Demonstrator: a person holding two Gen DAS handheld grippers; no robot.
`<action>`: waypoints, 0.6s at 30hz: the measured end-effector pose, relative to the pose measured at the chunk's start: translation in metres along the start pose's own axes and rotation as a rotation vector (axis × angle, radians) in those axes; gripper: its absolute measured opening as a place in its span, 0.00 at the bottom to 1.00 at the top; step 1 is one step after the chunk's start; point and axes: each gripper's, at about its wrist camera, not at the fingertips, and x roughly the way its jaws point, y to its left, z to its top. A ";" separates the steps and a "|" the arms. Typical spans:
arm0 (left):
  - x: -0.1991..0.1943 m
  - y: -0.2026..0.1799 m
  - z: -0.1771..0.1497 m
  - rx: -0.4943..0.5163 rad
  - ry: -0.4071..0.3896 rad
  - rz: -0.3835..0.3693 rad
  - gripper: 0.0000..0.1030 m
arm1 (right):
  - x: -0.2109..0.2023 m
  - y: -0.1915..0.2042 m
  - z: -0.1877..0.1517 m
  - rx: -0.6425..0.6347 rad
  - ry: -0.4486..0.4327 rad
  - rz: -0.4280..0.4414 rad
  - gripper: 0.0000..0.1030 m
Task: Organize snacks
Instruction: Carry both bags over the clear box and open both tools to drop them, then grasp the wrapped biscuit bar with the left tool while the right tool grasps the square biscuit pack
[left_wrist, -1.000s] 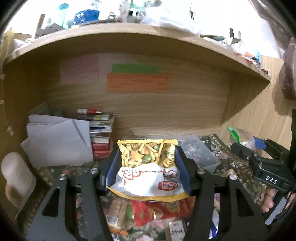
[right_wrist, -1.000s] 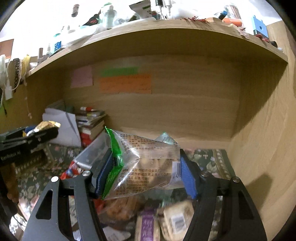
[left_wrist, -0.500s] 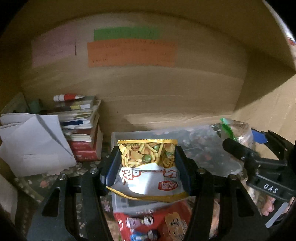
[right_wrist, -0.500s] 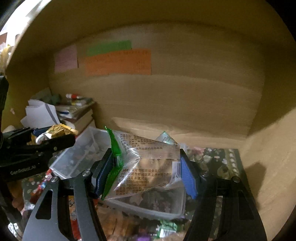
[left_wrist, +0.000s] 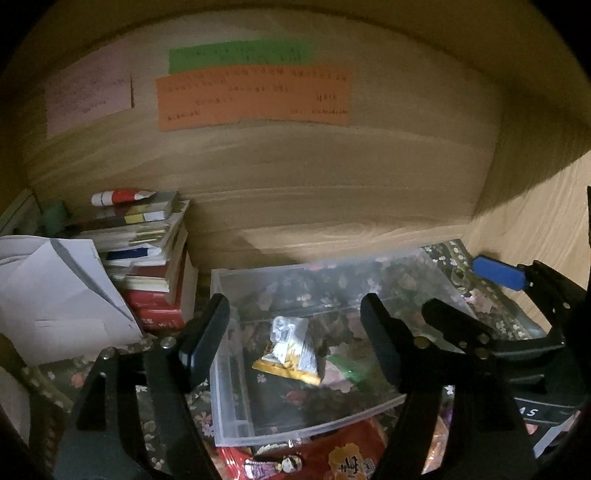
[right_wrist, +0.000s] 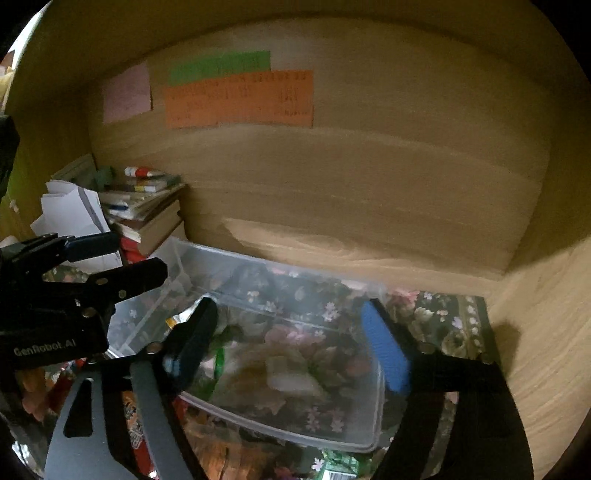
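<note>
A clear plastic bin sits on the floral cloth inside the wooden cubby; it also shows in the right wrist view. A yellow-and-white snack bag lies in the bin. A clear bag with a green edge lies beside it, blurred. My left gripper is open and empty above the bin. My right gripper is open and empty above the bin too; it shows at the right of the left wrist view.
A stack of books and white papers stand left of the bin. Several loose snack packets lie in front of it. Coloured notes are stuck to the back wall. The cubby's side wall is close on the right.
Both grippers moved forward over the bin and opened. The yellow snack bag and the green-edged bag dropped out of the jaws into the bin.
</note>
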 end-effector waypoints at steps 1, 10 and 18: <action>-0.005 0.000 0.000 0.000 -0.007 -0.003 0.72 | -0.005 0.000 0.000 -0.005 -0.013 -0.004 0.80; -0.063 0.011 -0.014 0.018 -0.092 -0.002 0.81 | -0.058 0.002 -0.011 -0.003 -0.087 -0.004 0.80; -0.093 0.033 -0.054 0.018 -0.073 0.039 0.83 | -0.091 -0.010 -0.043 0.022 -0.094 -0.020 0.83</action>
